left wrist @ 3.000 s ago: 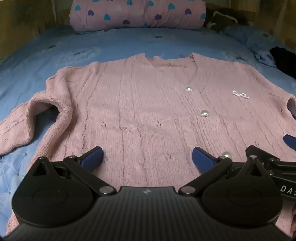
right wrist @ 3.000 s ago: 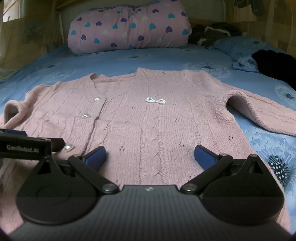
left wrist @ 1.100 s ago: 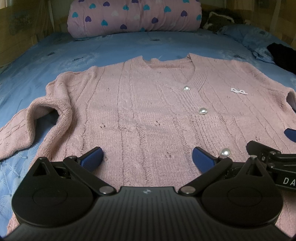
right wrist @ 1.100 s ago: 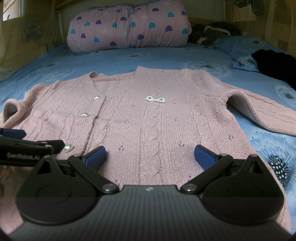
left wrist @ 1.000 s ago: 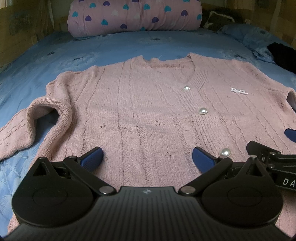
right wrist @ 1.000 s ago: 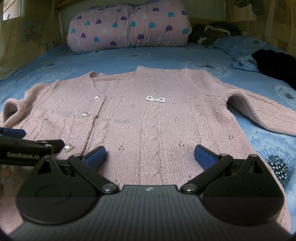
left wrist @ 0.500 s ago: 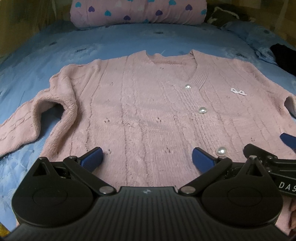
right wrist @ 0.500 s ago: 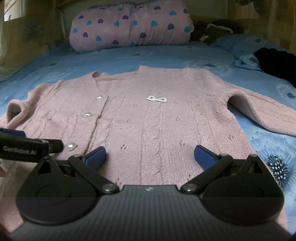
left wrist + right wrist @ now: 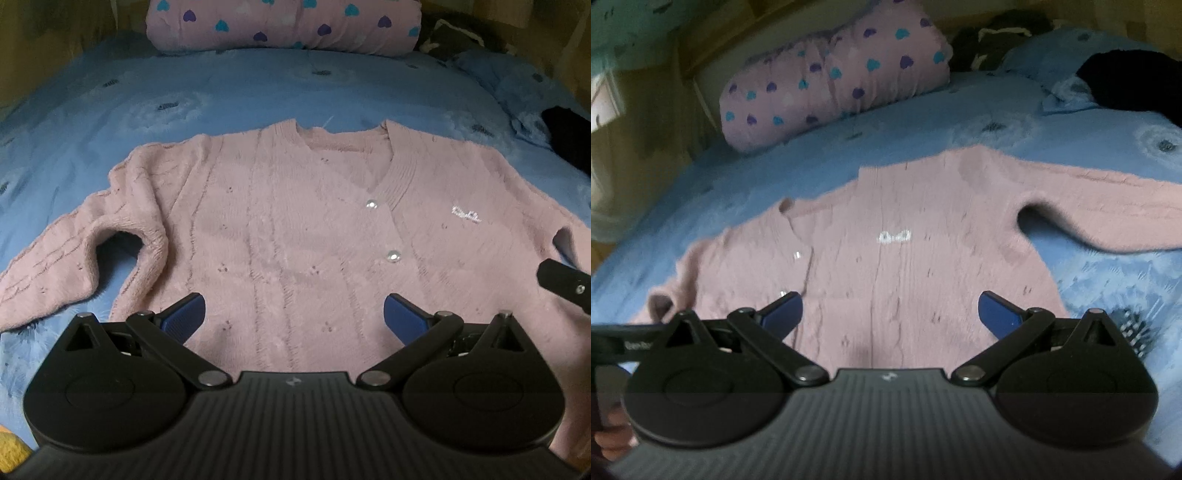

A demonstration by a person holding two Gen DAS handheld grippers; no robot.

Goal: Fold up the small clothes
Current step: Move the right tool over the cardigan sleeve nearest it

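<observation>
A pink knitted cardigan (image 9: 295, 229) with pearl buttons lies spread flat, front up, on the blue bedsheet (image 9: 240, 92). One sleeve (image 9: 55, 266) bends out to the left, the other sleeve (image 9: 1108, 218) runs off to the right. My left gripper (image 9: 293, 314) hovers open above the lower hem, nothing between its blue fingers. My right gripper (image 9: 890, 308) is open too, above the hem on the cardigan's (image 9: 905, 266) right half; that view is tilted and blurred. Part of the right gripper's finger (image 9: 565, 284) shows at the left wrist view's right edge.
A pink roll of bedding with hearts (image 9: 284, 26) lies across the head of the bed. A black garment (image 9: 569, 136) and crumpled blue cloth sit at the far right. A hand (image 9: 613, 443) shows at the lower left corner.
Both grippers have risen and pulled back from the cardigan, so it looks smaller and farther. The right wrist view has tilted clockwise and blurred with motion. Both stay open.
</observation>
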